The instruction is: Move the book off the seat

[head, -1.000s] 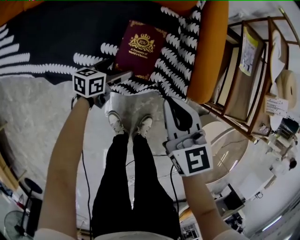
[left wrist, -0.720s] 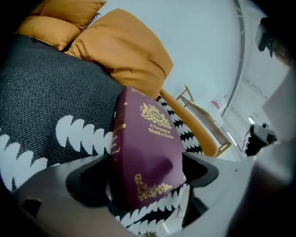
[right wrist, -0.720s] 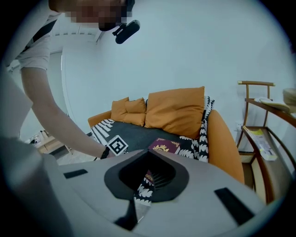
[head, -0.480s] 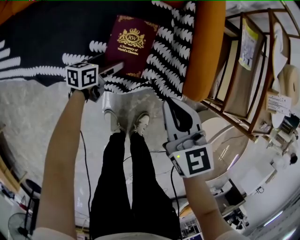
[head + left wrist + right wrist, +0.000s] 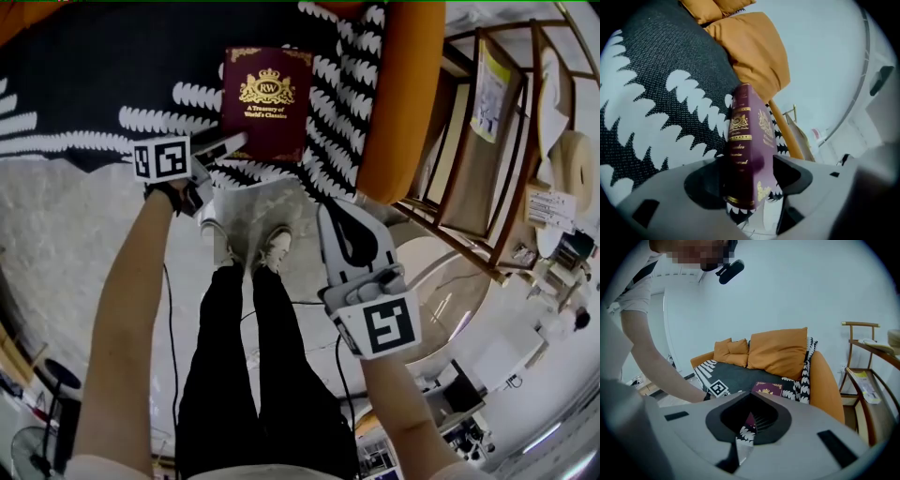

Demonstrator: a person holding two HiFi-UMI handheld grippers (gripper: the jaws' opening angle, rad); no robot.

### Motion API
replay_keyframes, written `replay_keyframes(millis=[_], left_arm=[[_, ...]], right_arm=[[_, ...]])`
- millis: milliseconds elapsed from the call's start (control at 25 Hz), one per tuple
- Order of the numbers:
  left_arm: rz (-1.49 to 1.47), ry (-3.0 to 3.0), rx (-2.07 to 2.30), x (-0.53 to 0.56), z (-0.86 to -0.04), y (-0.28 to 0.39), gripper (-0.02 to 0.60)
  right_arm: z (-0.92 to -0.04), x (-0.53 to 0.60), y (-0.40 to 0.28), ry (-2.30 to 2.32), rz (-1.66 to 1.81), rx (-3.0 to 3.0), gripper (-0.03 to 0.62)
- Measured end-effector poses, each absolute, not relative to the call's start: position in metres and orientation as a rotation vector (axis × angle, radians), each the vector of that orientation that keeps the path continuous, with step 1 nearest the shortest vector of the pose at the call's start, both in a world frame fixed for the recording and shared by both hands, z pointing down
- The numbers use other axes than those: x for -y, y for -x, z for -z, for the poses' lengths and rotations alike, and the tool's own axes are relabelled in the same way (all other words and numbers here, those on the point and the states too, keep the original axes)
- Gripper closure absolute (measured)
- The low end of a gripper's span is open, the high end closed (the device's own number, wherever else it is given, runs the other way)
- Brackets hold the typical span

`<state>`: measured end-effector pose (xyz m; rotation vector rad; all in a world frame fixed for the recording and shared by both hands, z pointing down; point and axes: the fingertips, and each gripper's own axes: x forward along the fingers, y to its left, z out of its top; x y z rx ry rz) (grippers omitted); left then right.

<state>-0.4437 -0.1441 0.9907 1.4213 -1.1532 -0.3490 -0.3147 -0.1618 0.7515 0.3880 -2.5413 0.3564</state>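
Observation:
A maroon hardback book (image 5: 265,101) with gold print lies on the black-and-white patterned throw (image 5: 94,66) over the orange sofa seat. My left gripper (image 5: 234,142) reaches its near left corner. In the left gripper view the book (image 5: 745,150) stands edge-on between the jaws of my left gripper (image 5: 747,166), which have just been closing and now press on its two covers. My right gripper (image 5: 330,208) hangs shut and empty in front of the sofa, above the floor. From the right gripper view (image 5: 750,394) the book (image 5: 767,389) shows beyond the fingertips.
The orange armrest (image 5: 403,94) runs along the book's right side. A wooden shelf rack (image 5: 487,141) with papers stands right of the sofa. Orange cushions (image 5: 778,352) lean on the backrest. The person's legs and shoes (image 5: 272,248) stand on the marble floor before the seat.
The book has turned from tilted to square with the seat's front edge. The left gripper has rolled and sunk a little at the book's corner, its jaws narrowing. The right gripper has stayed put.

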Motion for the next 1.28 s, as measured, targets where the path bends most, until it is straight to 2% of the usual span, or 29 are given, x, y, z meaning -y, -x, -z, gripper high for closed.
replay_keyframes(millis=[80, 200, 280, 480, 1040, 1280], left_arm=[[0.365, -1.394, 1.134, 0.142, -0.992, 0.446, 0.329], [0.514, -1.364, 1.005, 0.139, -0.975, 0.437, 0.363], [0.548, -1.385, 0.920, 0.142, -0.962, 0.422, 0.364], [0.334, -1.577, 0.924, 0.162, -0.957, 0.397, 0.345], [0.481, -1.534, 1.049, 0.135, -0.914, 0.410, 0.351], [0.605, -1.547, 1.056, 0.111, -0.867, 0.418, 0.351]], right_arm=[[-0.755, 0.160, 0.307, -0.381, -0.351, 2.532, 0.572], [-0.756, 0.157, 0.299, -0.390, -0.355, 2.520, 0.572], [-0.754, 0.156, 0.298, -0.395, -0.356, 2.520, 0.572], [-0.748, 0.152, 0.298, -0.402, -0.347, 2.530, 0.572], [-0.718, 0.136, 0.285, -0.393, -0.314, 2.559, 0.572], [-0.697, 0.134, 0.287, -0.388, -0.306, 2.588, 0.572]])
